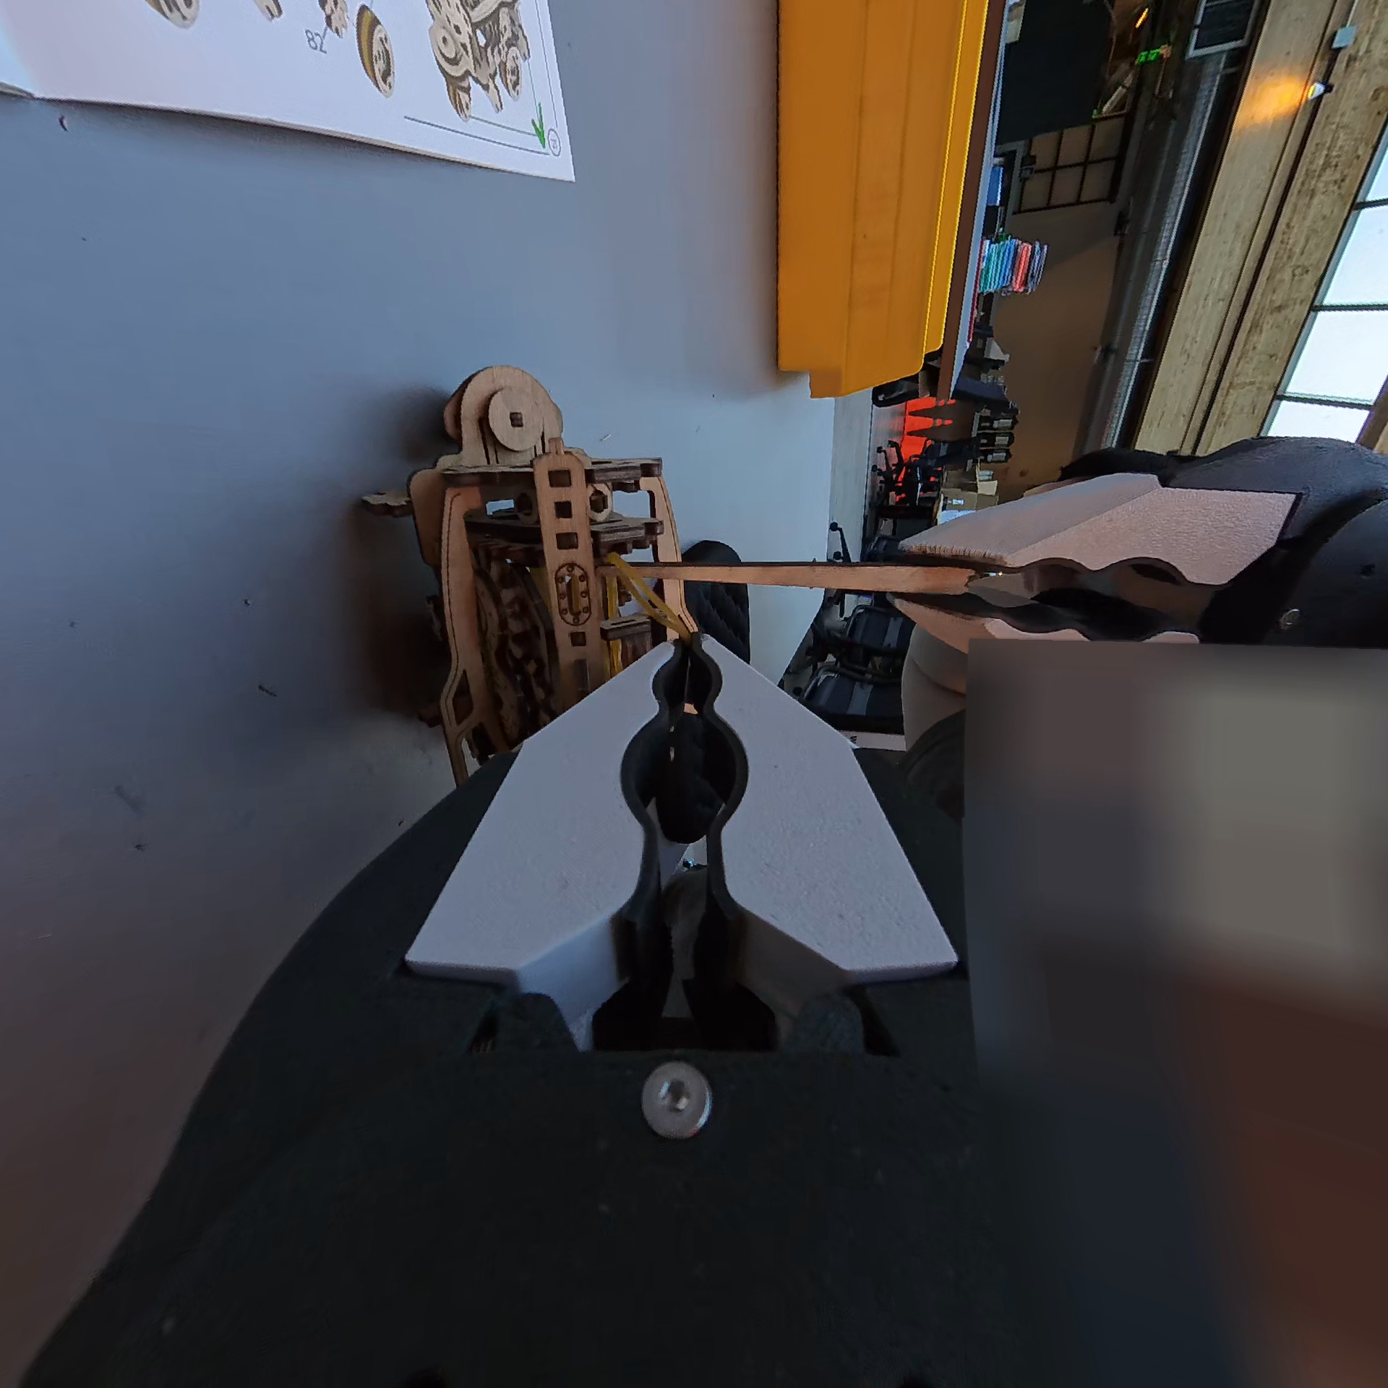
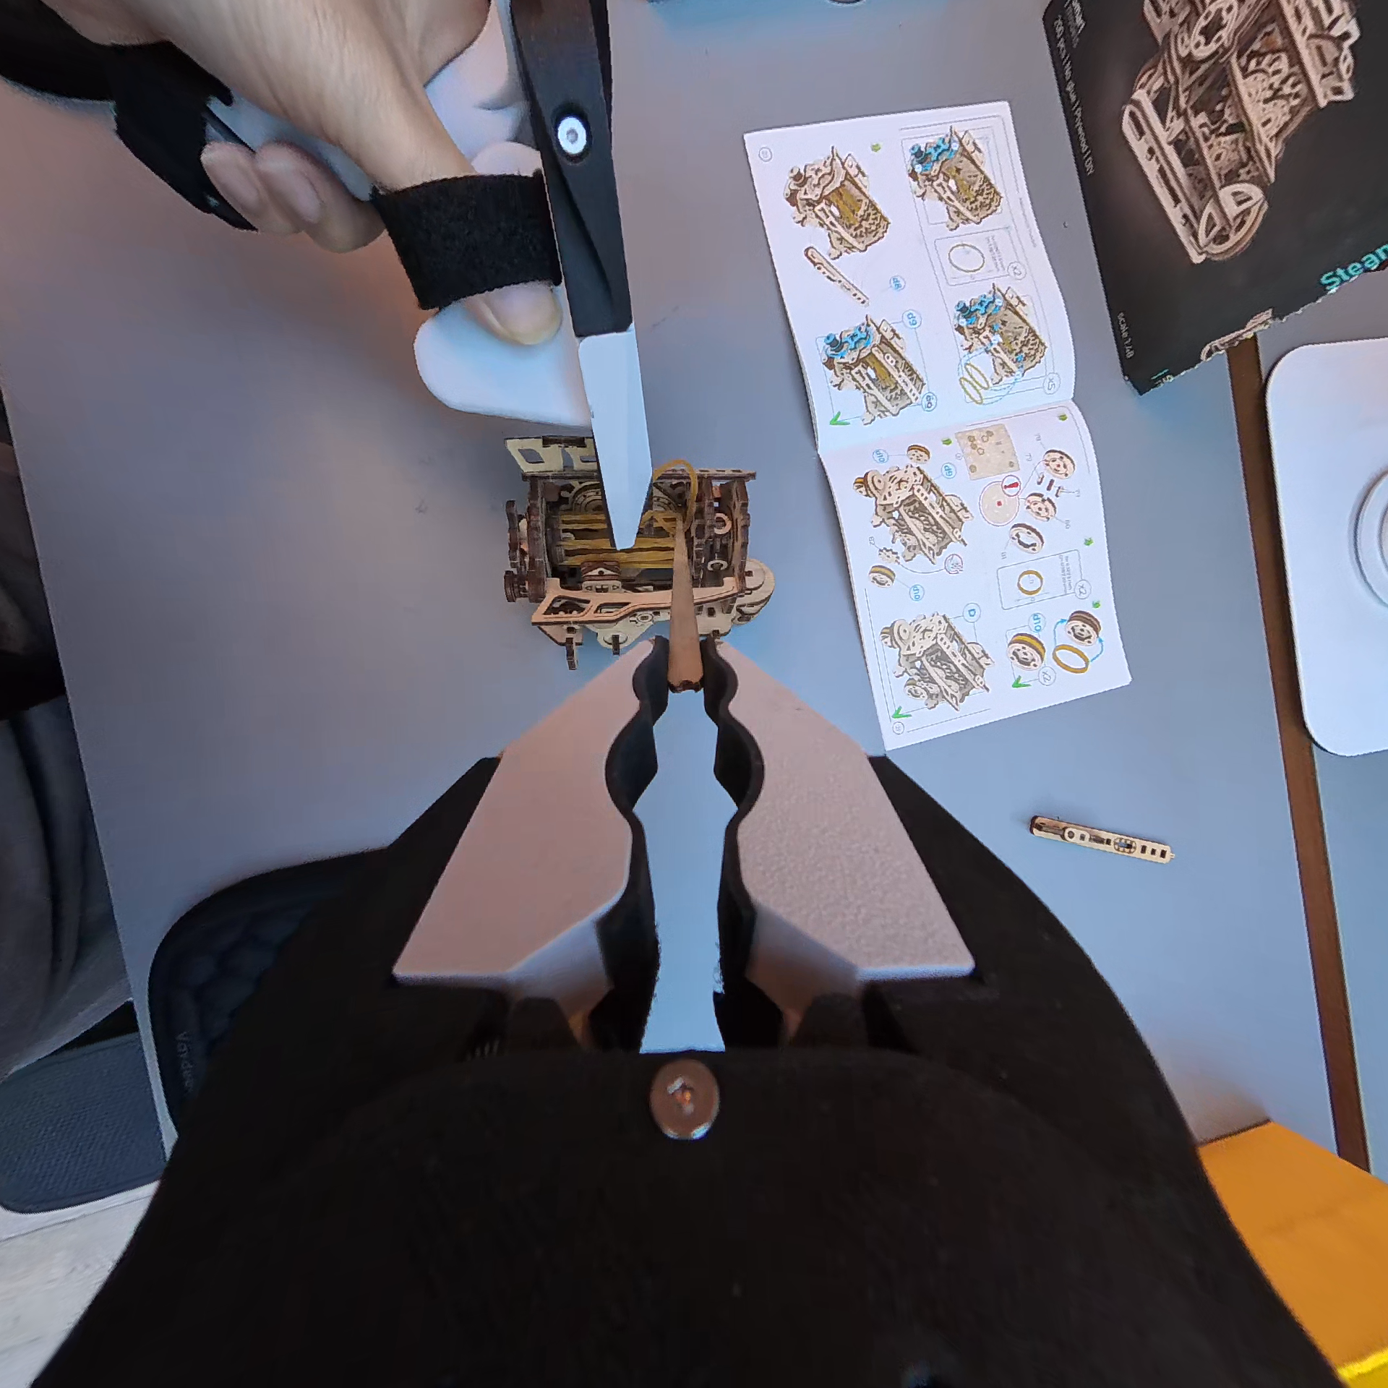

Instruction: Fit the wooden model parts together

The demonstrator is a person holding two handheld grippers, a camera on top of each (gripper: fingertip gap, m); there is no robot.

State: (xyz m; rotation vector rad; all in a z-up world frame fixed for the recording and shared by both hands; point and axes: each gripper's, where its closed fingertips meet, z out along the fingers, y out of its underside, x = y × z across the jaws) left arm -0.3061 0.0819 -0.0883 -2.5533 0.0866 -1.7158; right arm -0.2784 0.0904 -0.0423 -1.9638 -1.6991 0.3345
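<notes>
The wooden model [image 2: 601, 608] stands on the grey table [image 2: 300, 601]; it also shows in the left wrist view [image 1: 526, 571]. My left gripper [image 1: 687, 650] is shut on a yellow rubber band [image 1: 646, 597] that stretches out of the model. In the right wrist view its white tip [image 2: 623, 541] reaches into the model's top from above. My right gripper [image 2: 683, 661] is shut on a thin wooden stick [image 2: 682, 601] whose point reaches into the model beside the band [image 2: 680, 488]. The left wrist view shows the right gripper [image 1: 969, 582] and the stick [image 1: 789, 574] coming in from the right.
An open instruction sheet [image 2: 939, 420] lies right of the model. A loose wooden strip [image 2: 1100, 839] lies near the table's right edge. A black model box [image 2: 1217, 150] sits at the far right, and a white pad [image 2: 1337, 541] beyond the edge. A hand [image 2: 323, 98] holds the left gripper. The left gripper's tips are roughly 6 cm from the right gripper's.
</notes>
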